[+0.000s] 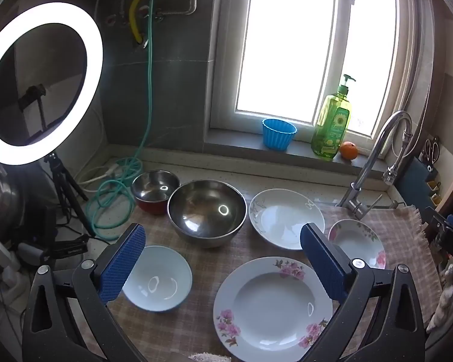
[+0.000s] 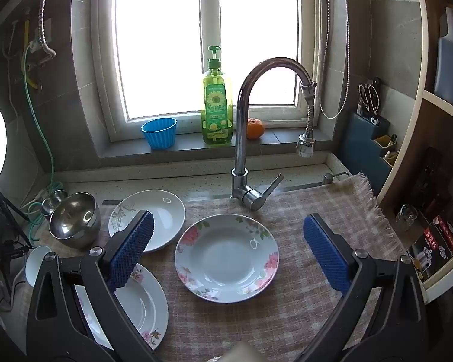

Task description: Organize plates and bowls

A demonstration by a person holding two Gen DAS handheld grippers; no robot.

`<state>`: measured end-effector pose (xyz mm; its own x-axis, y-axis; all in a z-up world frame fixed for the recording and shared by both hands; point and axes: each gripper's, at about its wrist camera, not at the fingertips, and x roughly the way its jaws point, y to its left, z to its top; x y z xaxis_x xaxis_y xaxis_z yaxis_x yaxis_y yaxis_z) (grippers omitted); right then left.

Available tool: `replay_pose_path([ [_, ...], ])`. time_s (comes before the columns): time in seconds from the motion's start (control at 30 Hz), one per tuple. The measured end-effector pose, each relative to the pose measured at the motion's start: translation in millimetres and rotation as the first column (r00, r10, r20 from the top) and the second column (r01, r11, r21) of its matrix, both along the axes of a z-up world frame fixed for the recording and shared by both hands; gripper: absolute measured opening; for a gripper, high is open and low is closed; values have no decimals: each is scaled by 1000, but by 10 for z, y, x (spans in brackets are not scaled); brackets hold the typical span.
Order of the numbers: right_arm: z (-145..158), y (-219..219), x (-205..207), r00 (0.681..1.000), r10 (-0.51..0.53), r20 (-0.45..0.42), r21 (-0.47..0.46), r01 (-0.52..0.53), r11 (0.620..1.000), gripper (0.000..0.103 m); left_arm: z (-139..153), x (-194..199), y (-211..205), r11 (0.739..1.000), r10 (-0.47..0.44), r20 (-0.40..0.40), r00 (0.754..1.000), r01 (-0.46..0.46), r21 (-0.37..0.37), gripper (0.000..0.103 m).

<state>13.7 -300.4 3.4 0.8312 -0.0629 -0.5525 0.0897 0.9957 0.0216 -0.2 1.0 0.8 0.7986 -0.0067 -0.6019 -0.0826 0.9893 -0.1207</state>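
On a checked cloth (image 1: 196,259) lie three plates and several bowls. My left gripper (image 1: 223,241) hangs open above them, with nothing between its blue pads. Below it are a large pink-flowered plate (image 1: 271,307), a pale blue bowl (image 1: 160,280), a big steel bowl (image 1: 207,212), a small steel bowl (image 1: 154,190), a white plate with grey leaves (image 1: 287,217) and a smaller flowered plate (image 1: 358,241). My right gripper (image 2: 226,244) is open too, above that smaller flowered plate (image 2: 226,258). The white plate (image 2: 163,217) and the large flowered plate (image 2: 142,304) lie to its left.
A chrome tap (image 2: 247,138) rises behind the cloth. A green soap bottle (image 2: 216,102), a blue cup (image 2: 160,132) and an orange (image 2: 254,128) stand on the windowsill. A ring light (image 1: 42,84) on a tripod and cables fill the left. Shelves (image 2: 432,181) border the right.
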Motion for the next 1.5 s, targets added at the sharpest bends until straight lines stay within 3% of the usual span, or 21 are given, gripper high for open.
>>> replay_pose_path([
  [1.5,-35,48,78,1000,4,-2,0,-4,1000,101,-3,77,-4,1000,-3,7,1000,3,15,102],
])
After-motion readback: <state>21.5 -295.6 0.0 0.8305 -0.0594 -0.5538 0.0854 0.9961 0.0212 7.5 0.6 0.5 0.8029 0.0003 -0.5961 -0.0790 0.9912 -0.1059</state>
